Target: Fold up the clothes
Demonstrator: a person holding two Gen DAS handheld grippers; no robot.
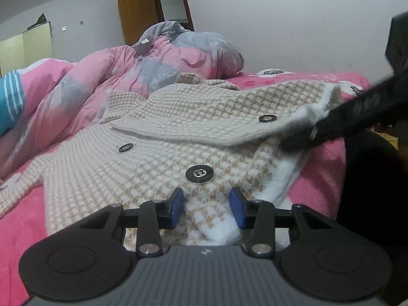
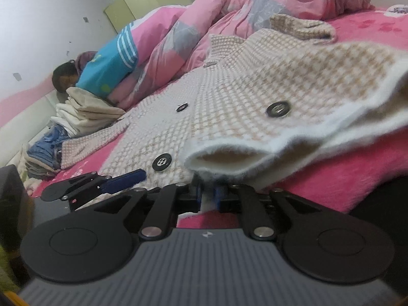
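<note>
Fingers of my right gripper (image 2: 207,195) clamp the houndstooth coat's (image 2: 255,84) fleecy hem; my left gripper (image 1: 206,207) gapes over it. Only the right view shows folded laundry (image 2: 76,117) at nine o'clock.

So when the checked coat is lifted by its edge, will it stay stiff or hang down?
The checked coat will probably droop: its edge already curls above the right hand-held gripper. The thick fleecy lining suggests some weight and little slipperiness.

White walls (image 1: 280,20); wooden door (image 1: 136,15) ajar; pale green wardrobe (image 2: 150,2); pink bed (image 1: 321,168), rumpled pink-grey quilt (image 1: 158,61).
</note>
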